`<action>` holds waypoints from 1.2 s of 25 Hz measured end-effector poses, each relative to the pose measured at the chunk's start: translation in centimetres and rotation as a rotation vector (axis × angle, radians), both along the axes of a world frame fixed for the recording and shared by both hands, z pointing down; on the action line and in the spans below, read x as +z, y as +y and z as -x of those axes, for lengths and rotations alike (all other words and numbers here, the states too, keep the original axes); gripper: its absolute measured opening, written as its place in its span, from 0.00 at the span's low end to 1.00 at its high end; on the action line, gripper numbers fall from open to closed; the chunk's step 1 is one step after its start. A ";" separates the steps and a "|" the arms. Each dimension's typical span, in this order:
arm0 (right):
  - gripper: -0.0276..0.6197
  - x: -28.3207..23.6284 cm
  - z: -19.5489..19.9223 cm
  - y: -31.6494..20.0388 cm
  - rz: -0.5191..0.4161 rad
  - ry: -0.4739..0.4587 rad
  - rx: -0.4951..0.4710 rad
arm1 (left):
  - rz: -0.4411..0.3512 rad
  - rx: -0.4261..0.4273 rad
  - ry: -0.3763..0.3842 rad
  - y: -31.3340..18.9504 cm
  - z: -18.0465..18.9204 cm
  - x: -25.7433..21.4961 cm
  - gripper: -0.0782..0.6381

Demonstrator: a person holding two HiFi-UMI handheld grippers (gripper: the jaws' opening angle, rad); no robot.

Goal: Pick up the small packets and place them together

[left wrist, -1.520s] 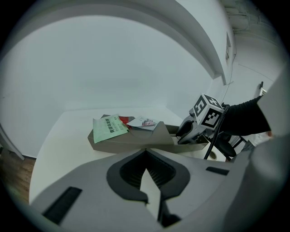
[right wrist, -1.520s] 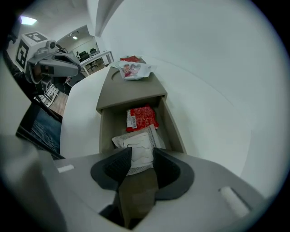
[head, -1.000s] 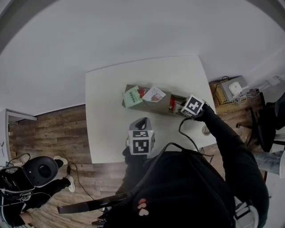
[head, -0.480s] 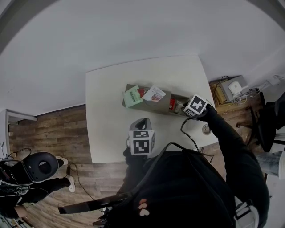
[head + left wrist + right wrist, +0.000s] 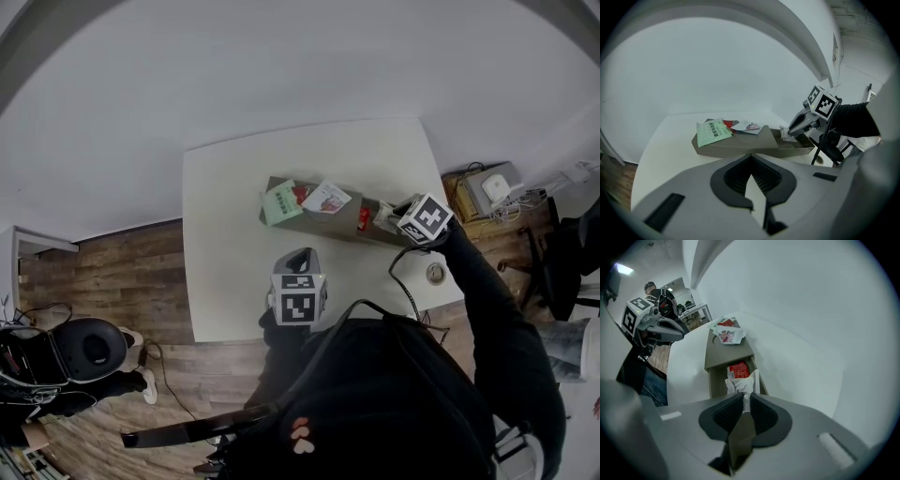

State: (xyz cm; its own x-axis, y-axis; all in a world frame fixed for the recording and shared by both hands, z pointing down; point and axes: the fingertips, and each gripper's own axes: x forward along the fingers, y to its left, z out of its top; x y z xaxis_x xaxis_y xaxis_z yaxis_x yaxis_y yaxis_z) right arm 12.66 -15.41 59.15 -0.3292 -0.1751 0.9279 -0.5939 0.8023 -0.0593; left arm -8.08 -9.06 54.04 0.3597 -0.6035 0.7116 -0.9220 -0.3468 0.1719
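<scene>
White table, wood floor | right hand-held gripper just closed on white packet | left hand-held gripper together, empty

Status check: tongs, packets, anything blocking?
Left tongs shut, empty. Right tongs just closed on white packet, over end compartment of tray. Red packet beneath; nothing blocking.

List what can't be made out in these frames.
- Green packet: its print is too small and blurred in the left gripper view and the head view.
- White packet: its lower end is hidden between the pads of the right gripper, in the right gripper view.
- Red packet: its near part is covered by the white packet, and anything beneath is unseen.
- Tray: its inside is hidden by its near wall in the left gripper view.
</scene>
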 end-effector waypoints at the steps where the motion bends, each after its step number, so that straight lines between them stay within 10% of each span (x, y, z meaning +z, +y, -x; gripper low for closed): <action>1: 0.12 -0.3 0.1 -0.2 -0.009 -0.007 0.002 | 0.000 -0.001 0.000 0.0 0.1 0.0 0.11; 30: 0.12 -5.4 10.9 -1.2 -0.115 -0.158 -0.193 | 0.005 -0.046 0.007 0.6 1.4 0.2 0.11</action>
